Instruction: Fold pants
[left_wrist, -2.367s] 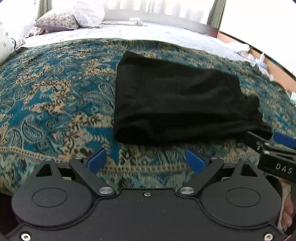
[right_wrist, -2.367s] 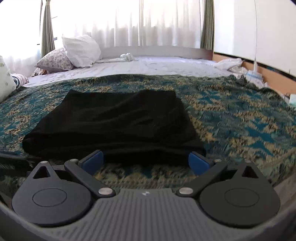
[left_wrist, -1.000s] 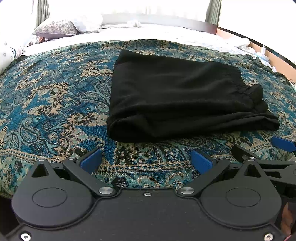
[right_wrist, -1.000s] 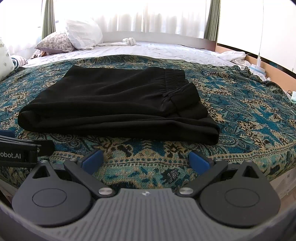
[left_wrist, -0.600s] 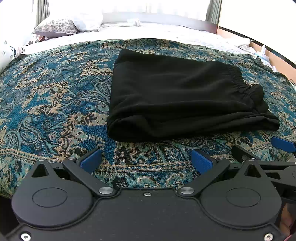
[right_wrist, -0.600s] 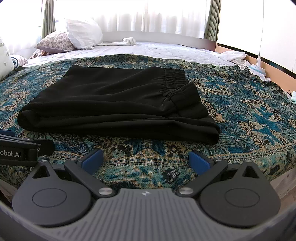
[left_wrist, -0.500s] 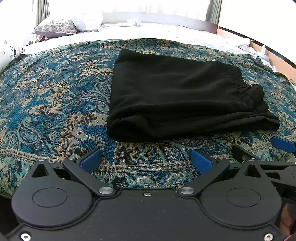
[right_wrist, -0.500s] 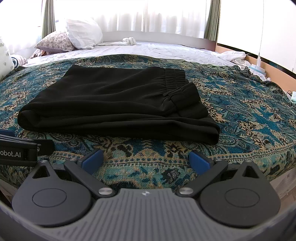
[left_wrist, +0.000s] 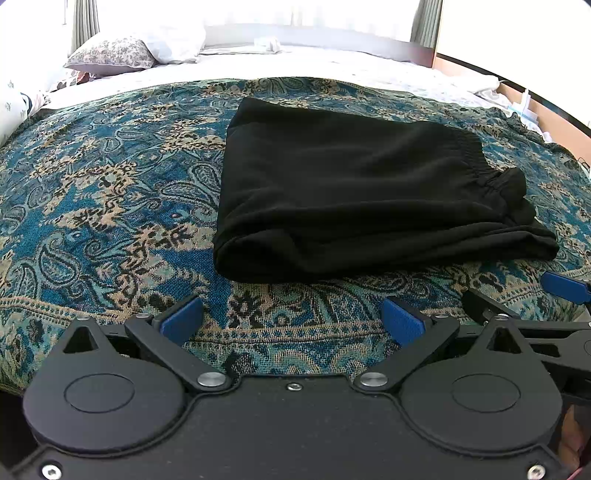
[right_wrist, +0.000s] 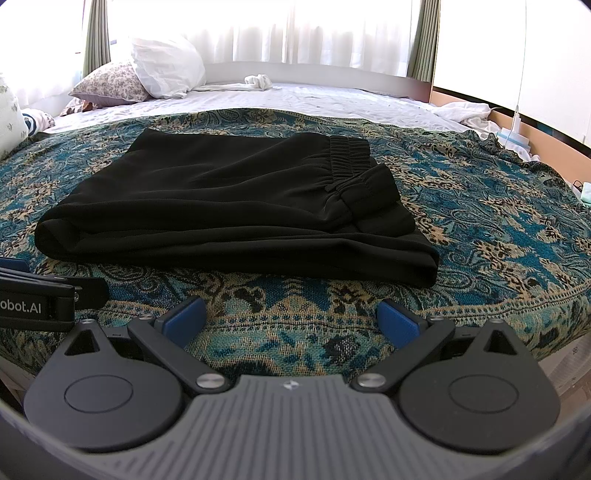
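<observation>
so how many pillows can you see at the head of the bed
3. A floral grey pillow lies at the far left, a plain white pillow leans beside it on its right, and a white patterned pillow is cut off at the left edge. Others may be hidden.

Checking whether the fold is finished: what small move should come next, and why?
Probably just draw both back. The pants already lie folded on the bedspread; the left hand-held gripper and right hand-held gripper are open, clear of the cloth.
</observation>
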